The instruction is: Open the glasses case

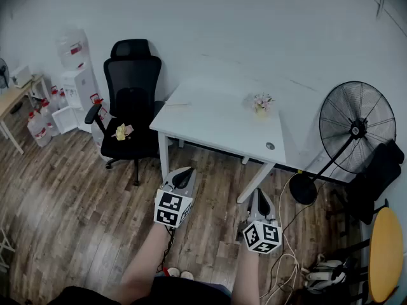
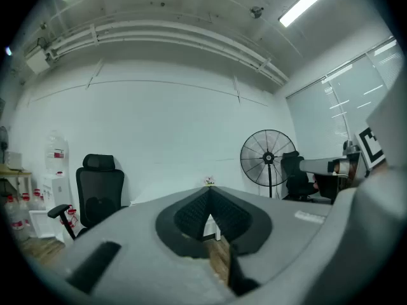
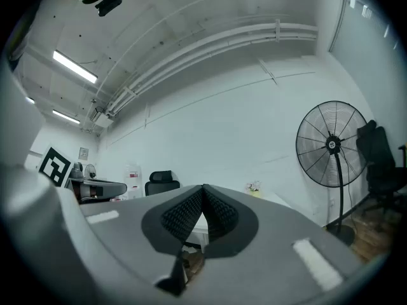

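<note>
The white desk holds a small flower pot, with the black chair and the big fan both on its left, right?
No: the fan stands right of the desk, as the head view shows. The flower pot and the chair are as you say.

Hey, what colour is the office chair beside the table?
Black; the office chair shows best in the head view.

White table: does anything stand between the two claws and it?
Nothing visible does: only wood floor lies between the left claw, the right claw and the white table. No glasses case can be made out.
</note>
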Demonstrator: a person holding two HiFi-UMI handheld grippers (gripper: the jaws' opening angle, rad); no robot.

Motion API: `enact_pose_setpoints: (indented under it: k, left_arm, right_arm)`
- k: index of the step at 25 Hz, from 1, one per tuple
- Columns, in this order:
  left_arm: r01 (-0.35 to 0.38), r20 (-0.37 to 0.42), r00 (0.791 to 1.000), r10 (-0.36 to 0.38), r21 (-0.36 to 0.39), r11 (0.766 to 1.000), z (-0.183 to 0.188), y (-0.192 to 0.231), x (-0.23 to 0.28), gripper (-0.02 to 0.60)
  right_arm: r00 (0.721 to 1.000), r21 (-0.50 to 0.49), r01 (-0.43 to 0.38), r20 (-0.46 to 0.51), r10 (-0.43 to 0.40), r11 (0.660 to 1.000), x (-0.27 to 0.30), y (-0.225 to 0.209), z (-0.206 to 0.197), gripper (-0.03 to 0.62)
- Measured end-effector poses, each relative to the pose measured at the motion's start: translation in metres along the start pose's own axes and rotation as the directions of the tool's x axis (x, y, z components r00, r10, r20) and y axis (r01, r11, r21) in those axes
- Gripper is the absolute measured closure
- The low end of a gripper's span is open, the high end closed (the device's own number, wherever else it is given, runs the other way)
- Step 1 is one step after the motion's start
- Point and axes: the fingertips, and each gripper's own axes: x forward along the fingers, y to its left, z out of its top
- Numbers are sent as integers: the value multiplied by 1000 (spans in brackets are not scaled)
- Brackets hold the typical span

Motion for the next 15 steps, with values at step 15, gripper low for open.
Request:
enact_pose_setpoints:
  k: [15]
  left_arm:
    - [-11, -30, 1000, 11, 6, 1000, -8, -1, 2, 574]
  right_arm:
    - [1000, 17, -29, -7, 29, 999, 5, -1, -6, 586]
